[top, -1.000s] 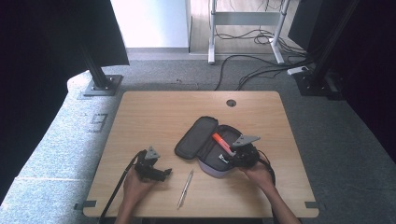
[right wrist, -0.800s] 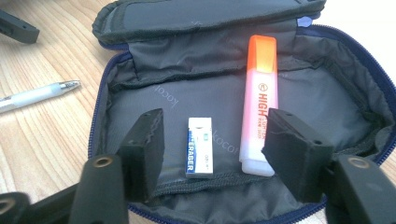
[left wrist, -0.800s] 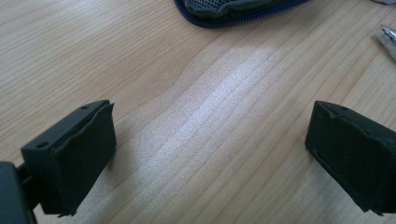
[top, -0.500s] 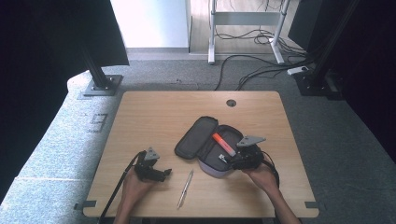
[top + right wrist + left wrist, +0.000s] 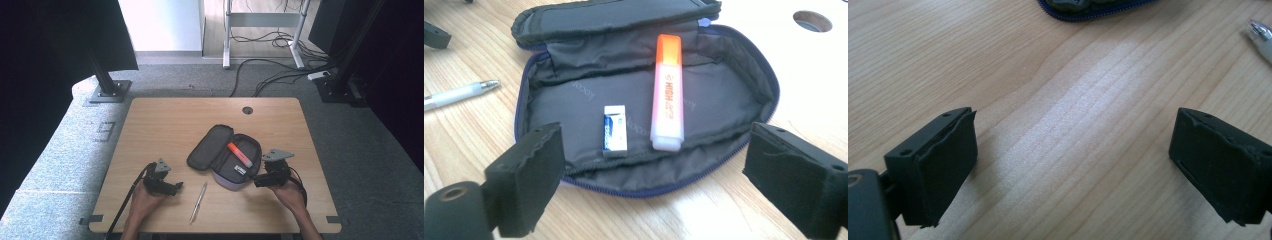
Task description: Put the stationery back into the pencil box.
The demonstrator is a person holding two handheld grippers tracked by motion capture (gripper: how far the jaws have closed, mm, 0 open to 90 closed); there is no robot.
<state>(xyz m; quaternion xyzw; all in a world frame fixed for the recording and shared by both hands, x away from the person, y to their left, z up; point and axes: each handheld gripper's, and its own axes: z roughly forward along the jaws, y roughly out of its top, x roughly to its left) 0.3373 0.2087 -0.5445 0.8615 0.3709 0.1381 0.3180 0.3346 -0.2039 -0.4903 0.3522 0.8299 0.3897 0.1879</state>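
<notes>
An open grey pencil case [image 5: 224, 155] [image 5: 589, 60] lies at the middle of the wooden table [image 5: 165, 125]. An orange highlighter [image 5: 240, 154] [image 5: 668, 95] and a small white eraser [image 5: 615, 127] rest inside it. My right gripper [image 5: 257, 181] [image 5: 654, 185] sits just off the case's near right rim. It is open, its jaws have just been opening, and nothing is between the pads. A silver pen [image 5: 198, 195] [image 5: 459, 93] [image 5: 1260, 32] lies near the front edge. Left of the pen, my left gripper [image 5: 176, 187] [image 5: 1073, 165] stands open over bare wood.
A round cable hole [image 5: 247, 110] [image 5: 812, 20] sits at the table's far side. The case's lid [image 5: 209, 146] lies flapped open to the left. Cables trail from both grippers toward the front edge. Grey carpet and black stands surround the table.
My right gripper has let go of the highlighter, which now lies in the case, and has drawn back a little to the right. The left gripper has stayed put.
</notes>
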